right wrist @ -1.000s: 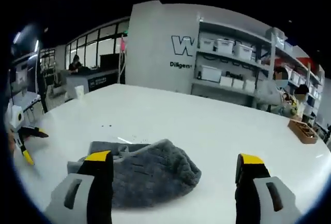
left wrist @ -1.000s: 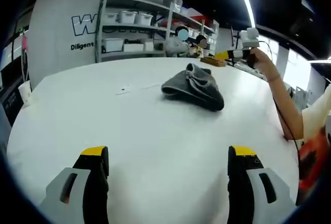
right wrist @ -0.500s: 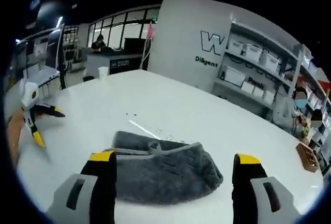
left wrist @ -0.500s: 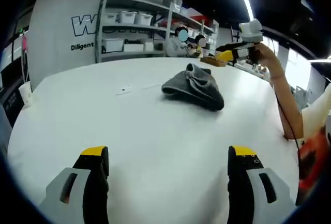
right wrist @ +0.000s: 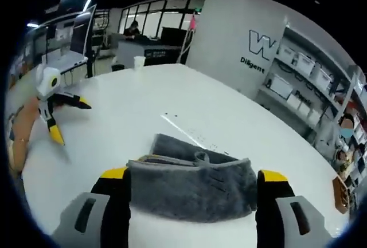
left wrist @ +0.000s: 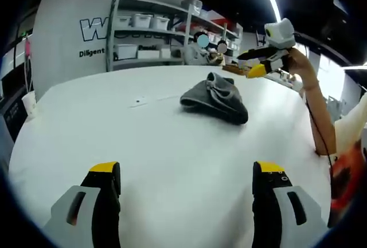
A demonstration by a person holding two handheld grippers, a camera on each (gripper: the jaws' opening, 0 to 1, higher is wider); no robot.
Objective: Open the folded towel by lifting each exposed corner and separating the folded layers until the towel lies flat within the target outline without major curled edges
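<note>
A dark grey folded towel (left wrist: pixel 215 96) lies bunched on the white round table (left wrist: pixel 172 139), well ahead of my left gripper (left wrist: pixel 186 170). The left gripper's jaws stand wide open over bare tabletop. A hand (left wrist: pixel 299 67) holds my right gripper (left wrist: pixel 248 65) in the air just beyond the towel's right side. In the right gripper view the towel (right wrist: pixel 192 185) lies close below, framed by the two open jaws of the right gripper (right wrist: pixel 192 174), with nothing pinched. The left gripper (right wrist: pixel 70 122) hovers open at the table's far left edge.
A faint line mark (right wrist: pixel 183 133) runs across the table behind the towel. Shelves with white bins (left wrist: pixel 143 19) stand against the lettered wall. A white cup (right wrist: pixel 139 62) sits at the table's far edge. The person's arm (left wrist: pixel 318 122) reaches in along the right side.
The right gripper has moved in over the towel and turned, so the towel now sits lower and squarely between its jaws. The left gripper has stayed put.
</note>
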